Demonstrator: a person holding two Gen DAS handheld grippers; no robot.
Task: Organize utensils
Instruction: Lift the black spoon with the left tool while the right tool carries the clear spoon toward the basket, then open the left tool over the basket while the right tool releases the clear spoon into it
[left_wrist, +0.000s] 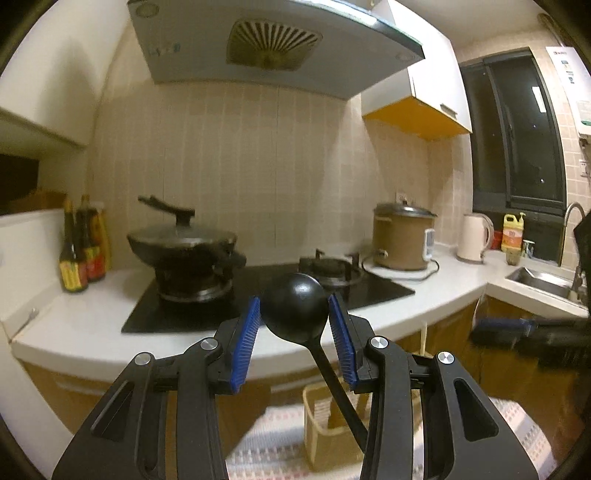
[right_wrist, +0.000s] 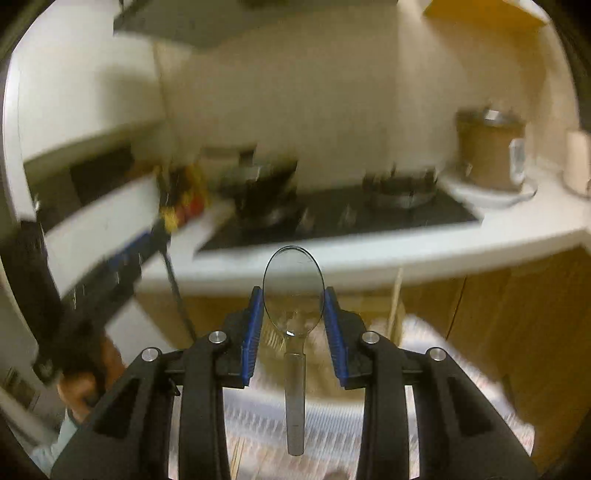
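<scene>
Left wrist view, left to right: sauce bottles (left_wrist: 79, 254) near left tabletop (left_wrist: 92, 314) edge; lidded wok (left_wrist: 183, 242) on black hob (left_wrist: 258, 299); bare burner (left_wrist: 330, 267); rice cooker (left_wrist: 402, 236); kettle (left_wrist: 474, 236); sink (left_wrist: 543, 282) at far right. Front tabletop edge clear, open air above.

Left gripper (left_wrist: 294, 314): fingers (left_wrist: 245, 334) clenched on black ladle (left_wrist: 295, 310), bowl upward, handle slanting down toward beige basket (left_wrist: 325, 417) on patterned mat (left_wrist: 517, 424).

Right wrist view, blurred: other gripper at left, held by a hand (right_wrist: 79, 387). Right gripper (right_wrist: 293, 321): fingers (right_wrist: 253, 332) grasping clear plastic spoon (right_wrist: 293, 291) at bowl sides, handle hanging down, below tabletop edge.
</scene>
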